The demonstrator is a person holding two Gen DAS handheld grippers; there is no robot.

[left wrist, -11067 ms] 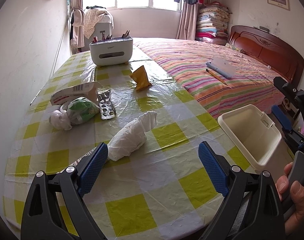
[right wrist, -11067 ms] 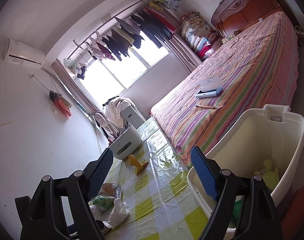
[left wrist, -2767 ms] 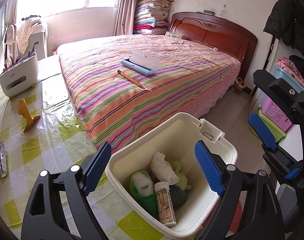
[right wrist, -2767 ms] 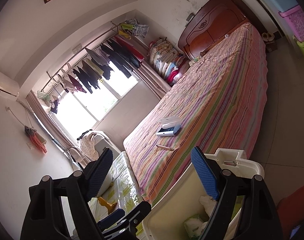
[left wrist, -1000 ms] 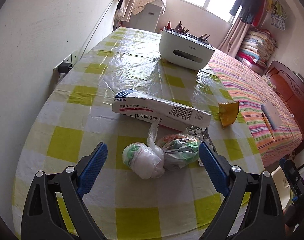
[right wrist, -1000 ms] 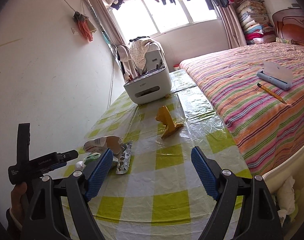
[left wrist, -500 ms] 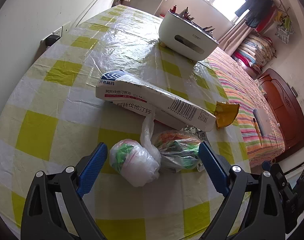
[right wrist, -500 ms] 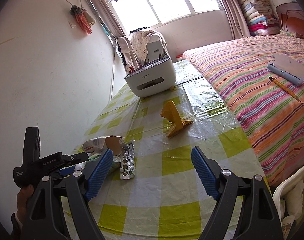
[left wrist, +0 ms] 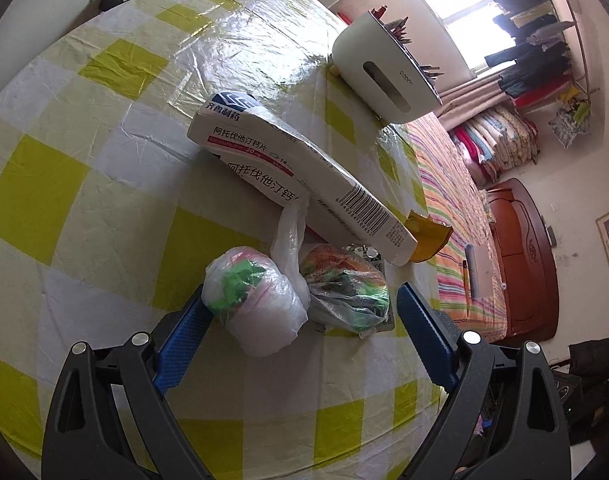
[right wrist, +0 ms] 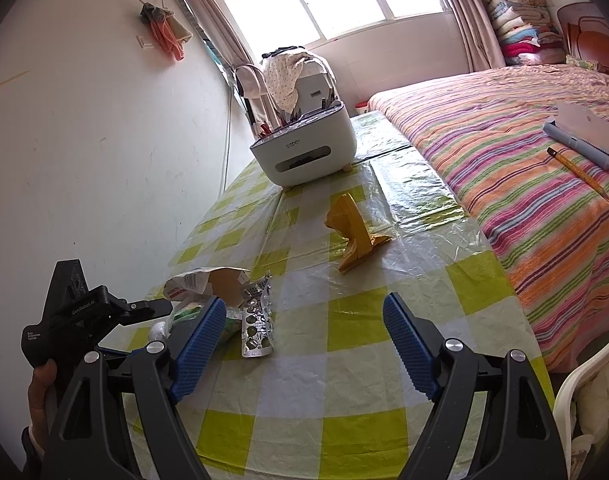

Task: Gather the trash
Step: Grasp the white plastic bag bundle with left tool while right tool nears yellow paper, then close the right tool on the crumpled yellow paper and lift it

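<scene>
While your left gripper (left wrist: 300, 322) stands with jaws wide apart around the knotted plastic bag (left wrist: 260, 298) of trash, its left pad touches the bag and the right pad is clear. Just behind the bag lies a medicine box (left wrist: 304, 172) on the checked tablecloth (left wrist: 84, 152). Your right gripper (right wrist: 304, 340) hangs open over bare cloth, nothing between its pads; beyond it stands a crumpled yellow wrapper (right wrist: 354, 236).

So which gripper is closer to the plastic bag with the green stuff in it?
Left. The left gripper has its open fingers either side of the tied plastic bag. The right gripper hangs over bare tablecloth, with the bag off beside its left finger.
</scene>
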